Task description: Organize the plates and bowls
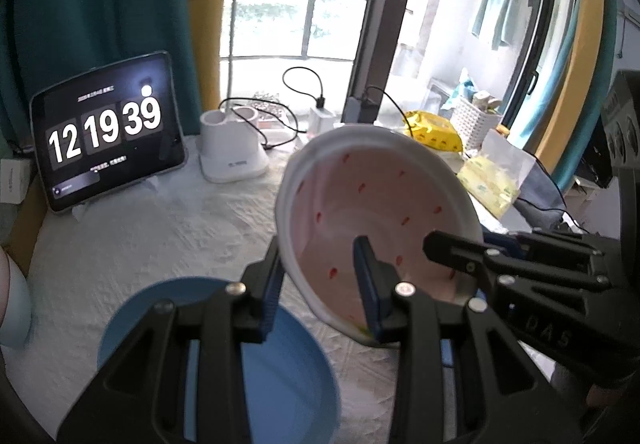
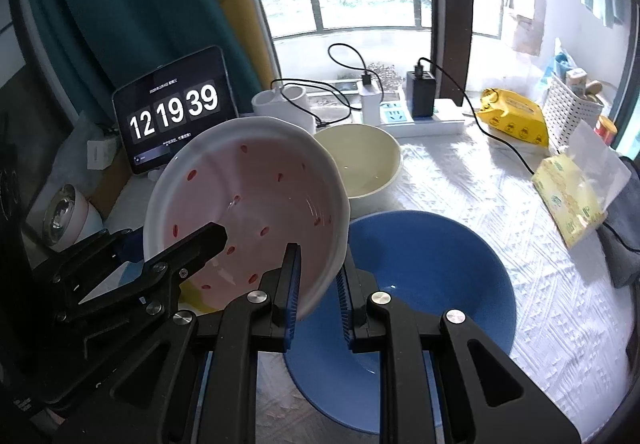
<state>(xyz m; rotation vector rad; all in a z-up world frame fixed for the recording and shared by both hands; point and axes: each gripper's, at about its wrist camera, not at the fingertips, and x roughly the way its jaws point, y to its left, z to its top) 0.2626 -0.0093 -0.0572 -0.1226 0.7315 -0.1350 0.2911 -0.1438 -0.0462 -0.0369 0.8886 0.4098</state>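
You see a white bowl (image 2: 256,183) with a pink, red-flecked inside, above a blue bowl (image 2: 432,268) beside a cream bowl (image 2: 368,163).

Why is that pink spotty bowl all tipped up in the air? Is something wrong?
Nothing is broken or spilled. The pink bowl is steeply tilted off the table because both tongs grip its rim, the left tongs on one side and the right tongs on the other. The blue bowl and the cream bowl sit flat.
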